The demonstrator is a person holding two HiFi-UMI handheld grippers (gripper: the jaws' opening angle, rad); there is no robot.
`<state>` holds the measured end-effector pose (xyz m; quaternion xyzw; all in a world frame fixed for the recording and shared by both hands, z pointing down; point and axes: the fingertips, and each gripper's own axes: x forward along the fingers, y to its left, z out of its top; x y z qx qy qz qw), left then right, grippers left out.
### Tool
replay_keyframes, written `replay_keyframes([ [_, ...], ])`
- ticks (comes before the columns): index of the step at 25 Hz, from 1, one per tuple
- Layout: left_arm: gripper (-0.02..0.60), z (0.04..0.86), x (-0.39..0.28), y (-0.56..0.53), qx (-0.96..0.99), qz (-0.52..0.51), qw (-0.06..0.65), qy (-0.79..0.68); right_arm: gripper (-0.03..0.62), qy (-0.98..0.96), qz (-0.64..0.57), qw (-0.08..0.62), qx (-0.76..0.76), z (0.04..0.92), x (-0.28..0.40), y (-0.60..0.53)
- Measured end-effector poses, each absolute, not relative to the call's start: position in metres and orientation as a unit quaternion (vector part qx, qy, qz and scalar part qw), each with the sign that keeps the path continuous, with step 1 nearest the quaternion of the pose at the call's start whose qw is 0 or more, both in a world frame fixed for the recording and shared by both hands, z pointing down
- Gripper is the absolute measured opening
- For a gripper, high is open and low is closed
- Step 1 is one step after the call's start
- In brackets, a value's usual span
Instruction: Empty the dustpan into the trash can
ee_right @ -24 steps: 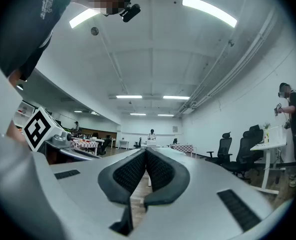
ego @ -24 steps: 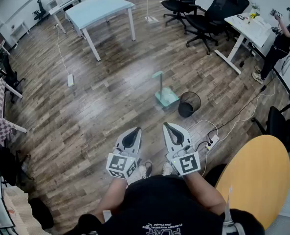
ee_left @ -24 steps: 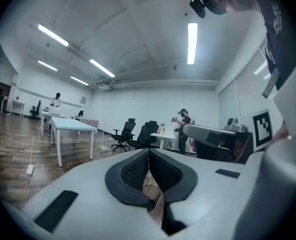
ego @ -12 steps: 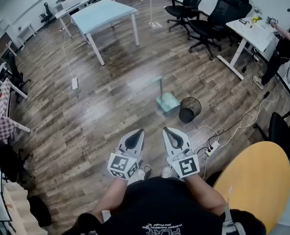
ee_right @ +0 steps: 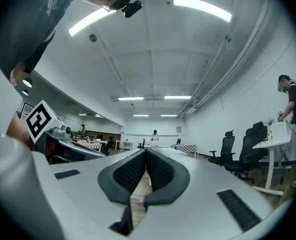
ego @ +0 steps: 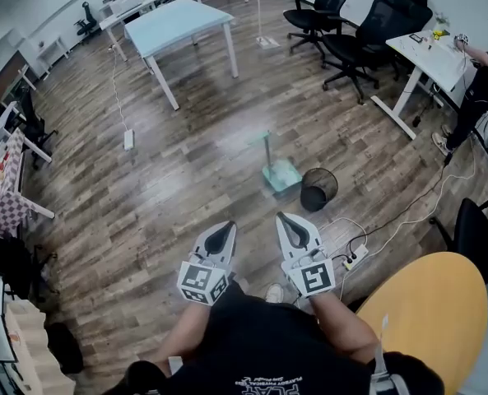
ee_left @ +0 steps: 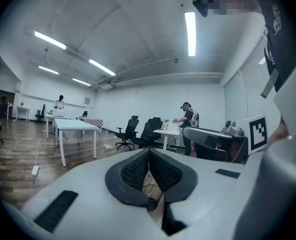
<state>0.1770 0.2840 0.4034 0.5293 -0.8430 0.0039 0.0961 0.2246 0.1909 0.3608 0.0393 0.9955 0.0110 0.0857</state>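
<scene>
**Both grippers empty, dustpan and can ahead on the floor**

The left gripper (ego: 219,239) and right gripper (ego: 294,230) each have their jaws pressed together on nothing. The dustpan (ego: 281,172) stands on the wood floor (ego: 145,204) well ahead of both jaws, its long handle (ego: 267,148) upright. The trash can (ego: 318,189) is just beside its right, so the right gripper looks nearer. Only the head view shows either; the gripper views show chairs, tables and ceiling.

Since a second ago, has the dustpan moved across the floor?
No. The dustpan still stands upright just left of the trash can, with the same gap between them. Only the head view itself has shifted.
</scene>
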Motion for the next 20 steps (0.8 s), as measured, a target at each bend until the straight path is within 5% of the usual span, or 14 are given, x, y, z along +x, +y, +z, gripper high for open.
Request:
replay_keyframes([
  [20,0.023,0.414,0.072,0.242,0.531,-0.016,0.098,-0.842,0.025,0.994,0.005,0.108,0.035,0.356,0.138,0.161],
])
